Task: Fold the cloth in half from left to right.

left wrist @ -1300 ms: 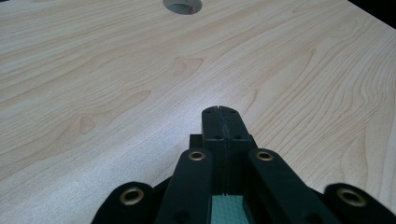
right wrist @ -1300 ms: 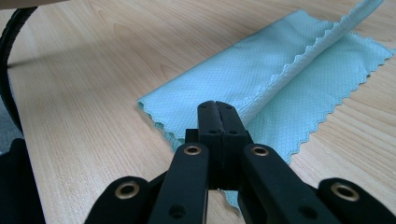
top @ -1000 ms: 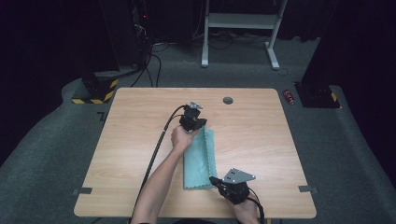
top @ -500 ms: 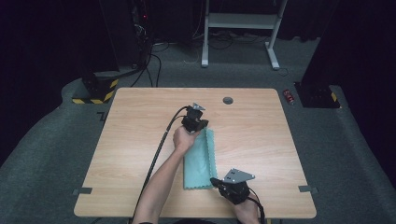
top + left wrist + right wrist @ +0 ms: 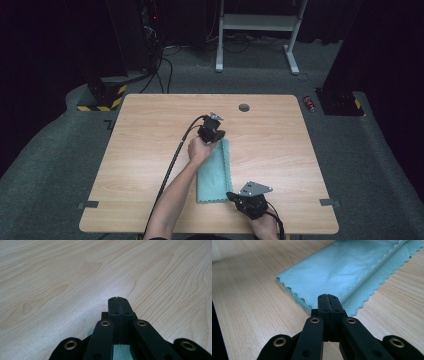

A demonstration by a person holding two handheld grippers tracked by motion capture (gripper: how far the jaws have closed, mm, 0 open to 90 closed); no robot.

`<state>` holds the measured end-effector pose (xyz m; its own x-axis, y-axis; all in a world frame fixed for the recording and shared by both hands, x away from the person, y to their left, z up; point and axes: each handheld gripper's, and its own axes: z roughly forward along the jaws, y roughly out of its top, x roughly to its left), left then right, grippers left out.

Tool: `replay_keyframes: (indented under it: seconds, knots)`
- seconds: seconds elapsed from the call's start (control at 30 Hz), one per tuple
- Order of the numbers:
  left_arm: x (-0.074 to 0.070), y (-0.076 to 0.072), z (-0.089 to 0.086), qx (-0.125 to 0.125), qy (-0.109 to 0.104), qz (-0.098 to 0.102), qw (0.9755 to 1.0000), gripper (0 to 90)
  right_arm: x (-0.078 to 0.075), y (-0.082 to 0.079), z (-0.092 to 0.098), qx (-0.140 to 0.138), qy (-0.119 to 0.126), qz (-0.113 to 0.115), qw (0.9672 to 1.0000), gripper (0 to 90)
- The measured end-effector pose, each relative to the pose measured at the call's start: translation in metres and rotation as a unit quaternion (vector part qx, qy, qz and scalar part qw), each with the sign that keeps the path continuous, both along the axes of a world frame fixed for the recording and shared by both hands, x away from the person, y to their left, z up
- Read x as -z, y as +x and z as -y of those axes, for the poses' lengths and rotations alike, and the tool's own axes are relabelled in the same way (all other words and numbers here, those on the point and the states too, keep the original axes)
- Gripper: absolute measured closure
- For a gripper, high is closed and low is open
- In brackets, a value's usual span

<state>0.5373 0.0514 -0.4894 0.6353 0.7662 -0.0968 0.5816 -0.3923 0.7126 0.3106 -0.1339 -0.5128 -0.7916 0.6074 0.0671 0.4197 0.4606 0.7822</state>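
- Little is changing since the earlier frames: the left gripper [image 5: 212, 131] is sitting at much the same spot at the cloth's [image 5: 215, 171] far end, perhaps shifted a touch, and the right gripper [image 5: 234, 196] is keeping its place at the cloth's near right corner.
- Cloth: a teal piece with scalloped edges is lying folded lengthwise on the table [image 5: 150, 140], running away from the person, roughly at the middle of the wooden top and a little toward its near edge.
- Left gripper: its jaws are standing pressed together in the left gripper view [image 5: 117, 301], pointing out past the cloth's far end over bare wood. A sliver of teal is showing beneath the jaw roots [image 5: 121, 351], so the cloth is lying under the gripper; whether any of it is pinched between the jaws I cannot tell from this angle.
- Right gripper: in the right gripper view [image 5: 329, 298] its jaws are closed flat against each other, tips resting at the cloth's [image 5: 342, 267] scalloped near edge, seemingly on top of it and not gripping it.
- A hand [image 5: 200, 149] is holding the left gripper just beside the cloth's far left corner, forearm lying along the cloth's left side.
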Motion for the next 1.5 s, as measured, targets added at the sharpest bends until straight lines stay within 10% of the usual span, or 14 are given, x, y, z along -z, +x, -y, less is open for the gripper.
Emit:
replay_keyframes:
  seconds: [1.2,1.5]
  knots:
    - [0.01,0.001,0.014,0.011,0.023,0.004,0.9997,89.8,0.006,0.002,0.002,0.002,-0.009,-0.013,0.9999,89.1]
    - [0.009,0.002,0.01,0.01,0.001,0.005,0.9999,87.4,0.005,0.002,0.002,0.006,-0.007,-0.012,0.9999,86.0]
